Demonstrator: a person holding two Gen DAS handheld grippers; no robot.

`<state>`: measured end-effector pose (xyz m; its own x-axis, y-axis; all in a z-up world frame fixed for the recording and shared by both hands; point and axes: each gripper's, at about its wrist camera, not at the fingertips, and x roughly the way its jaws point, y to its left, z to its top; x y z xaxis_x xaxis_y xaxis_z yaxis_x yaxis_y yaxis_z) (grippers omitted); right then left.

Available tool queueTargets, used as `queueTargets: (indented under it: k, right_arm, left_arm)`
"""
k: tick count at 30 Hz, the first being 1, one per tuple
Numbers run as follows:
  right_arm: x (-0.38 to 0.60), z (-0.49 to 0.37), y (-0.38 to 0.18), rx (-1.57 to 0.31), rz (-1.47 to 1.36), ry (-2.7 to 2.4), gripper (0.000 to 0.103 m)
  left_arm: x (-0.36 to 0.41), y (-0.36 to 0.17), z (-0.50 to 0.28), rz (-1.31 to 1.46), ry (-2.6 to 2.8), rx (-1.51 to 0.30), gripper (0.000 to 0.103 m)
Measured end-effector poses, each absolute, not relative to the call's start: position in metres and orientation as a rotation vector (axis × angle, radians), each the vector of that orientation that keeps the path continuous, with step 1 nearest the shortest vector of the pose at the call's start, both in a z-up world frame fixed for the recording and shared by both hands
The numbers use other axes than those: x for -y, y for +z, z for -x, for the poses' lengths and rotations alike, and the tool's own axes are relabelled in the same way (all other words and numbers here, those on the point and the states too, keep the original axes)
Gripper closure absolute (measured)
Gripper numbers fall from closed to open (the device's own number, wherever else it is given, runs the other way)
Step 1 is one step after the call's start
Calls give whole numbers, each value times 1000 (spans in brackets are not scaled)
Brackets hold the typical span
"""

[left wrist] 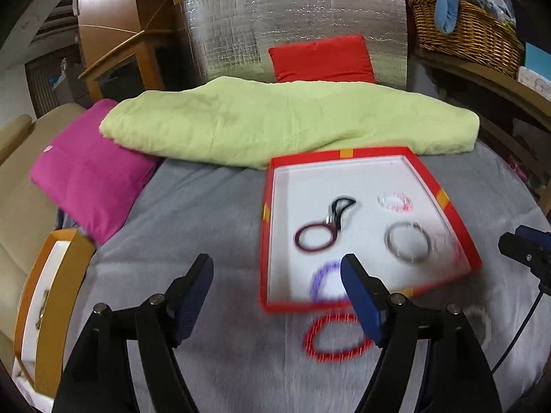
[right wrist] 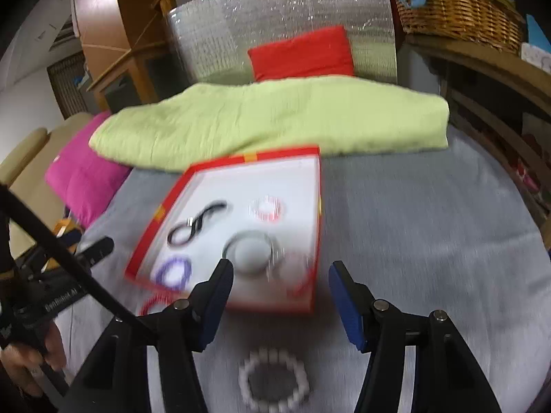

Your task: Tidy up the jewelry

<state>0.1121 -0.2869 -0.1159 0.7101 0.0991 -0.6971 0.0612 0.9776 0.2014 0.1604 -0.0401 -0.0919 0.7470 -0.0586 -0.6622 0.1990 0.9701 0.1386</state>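
Both grippers hover with jaws apart and nothing between them above a grey blanket (left wrist: 206, 206). The left gripper (left wrist: 275, 289) hangs over a red bracelet (left wrist: 335, 339) lying just outside the red tray (left wrist: 444, 203); the right gripper (right wrist: 280, 292) hangs over a white bead bracelet (right wrist: 273, 380). Several bracelets lie inside the tray.

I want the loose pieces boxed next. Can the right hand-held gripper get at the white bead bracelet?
Probably yes: the white bead bracelet lies bare on the grey cover, just below the open right hand-held gripper, nothing covering it.
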Motion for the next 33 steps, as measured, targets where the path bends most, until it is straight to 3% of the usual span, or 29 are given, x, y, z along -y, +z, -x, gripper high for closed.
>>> queueTargets:
  k: [11,33]
  right_arm:
    - [274,-54,-138,-848,-182,32,41]
    - [235,-75,-158,-941,-105,102,41]
  left_arm:
    - [25,-105,-85,-254,-123,-697,22]
    - [-15,-107,-93,-140,-63,-711,22]
